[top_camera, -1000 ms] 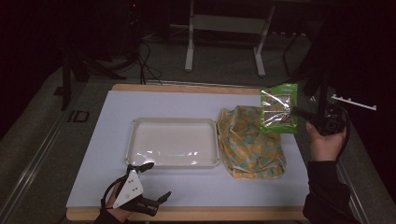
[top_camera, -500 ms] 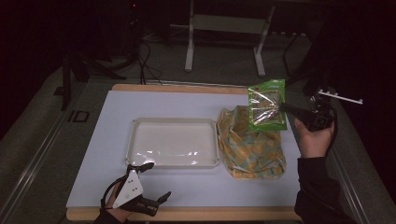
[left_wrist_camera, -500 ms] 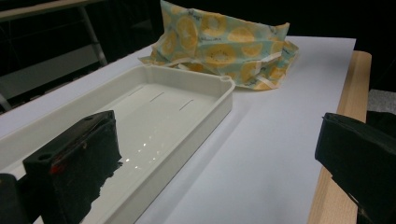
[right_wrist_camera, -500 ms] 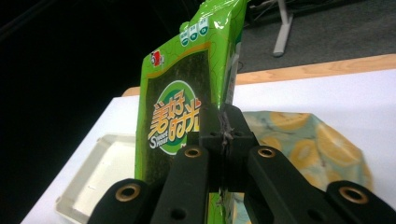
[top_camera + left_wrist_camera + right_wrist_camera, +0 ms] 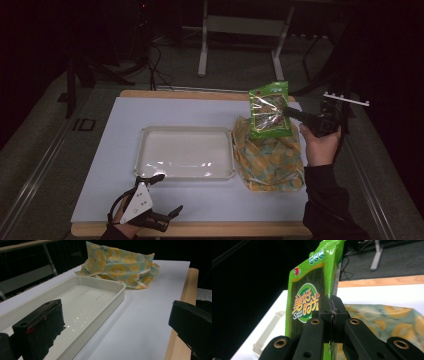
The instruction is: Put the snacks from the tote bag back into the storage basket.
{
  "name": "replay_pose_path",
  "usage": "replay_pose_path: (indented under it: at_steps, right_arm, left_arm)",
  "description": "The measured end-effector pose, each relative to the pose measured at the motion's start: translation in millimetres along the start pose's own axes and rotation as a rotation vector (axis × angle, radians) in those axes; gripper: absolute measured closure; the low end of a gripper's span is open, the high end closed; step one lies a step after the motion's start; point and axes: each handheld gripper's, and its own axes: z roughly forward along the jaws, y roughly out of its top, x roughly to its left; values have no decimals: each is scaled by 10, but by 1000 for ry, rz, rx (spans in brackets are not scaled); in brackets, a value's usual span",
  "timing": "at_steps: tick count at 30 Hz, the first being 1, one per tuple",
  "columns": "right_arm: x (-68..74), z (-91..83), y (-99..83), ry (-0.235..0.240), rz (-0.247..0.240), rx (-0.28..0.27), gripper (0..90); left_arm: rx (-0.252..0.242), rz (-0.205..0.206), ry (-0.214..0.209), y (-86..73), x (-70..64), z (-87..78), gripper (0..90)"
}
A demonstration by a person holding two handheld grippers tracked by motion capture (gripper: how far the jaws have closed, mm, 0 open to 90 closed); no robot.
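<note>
Green snack packet [image 5: 270, 110] held upright in air above yellow-patterned bag [image 5: 270, 155], jaws of right gripper [image 5: 292, 114] clenched on its edge. Bag lies on table [image 5: 200, 112] just right of white tray [image 5: 185, 152]. Left gripper [image 5: 162, 197] rests at near table edge, jaws spread wide, holding nothing.
</note>
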Motion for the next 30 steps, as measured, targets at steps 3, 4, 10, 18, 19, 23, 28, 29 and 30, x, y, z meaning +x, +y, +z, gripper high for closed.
replay_pose_path:
  at_steps: [3,4,10,18,19,23,28,29,30]
  right_arm:
    - [50,74,-26,14,0,5,889]
    - [70,97,-35,17,-1,6,890]
    - [168,220,-82,47,6,9,890]
    - [276,359,-161,71,20,9,890]
    - [285,369,-170,74,22,8,890]
    - [335,444,-222,95,28,9,889]
    - [387,530,-261,103,26,24,889]
    - [394,541,-267,103,26,24,890]
    - [401,550,-274,105,27,24,889]
  left_arm:
    - [-2,1,0,2,0,-2,4]
    - [-1,1,1,3,-1,-4,4]
    - [-2,3,1,5,-5,-5,4]
    - [-5,4,-1,8,-9,-10,4]
    - [-5,5,-2,9,-9,-11,4]
    - [-9,9,-5,10,-14,-13,4]
    - [-10,9,-5,12,-14,-13,4]
    - [-10,8,-5,12,-15,-12,4]
    - [-10,9,-6,13,-15,-11,4]
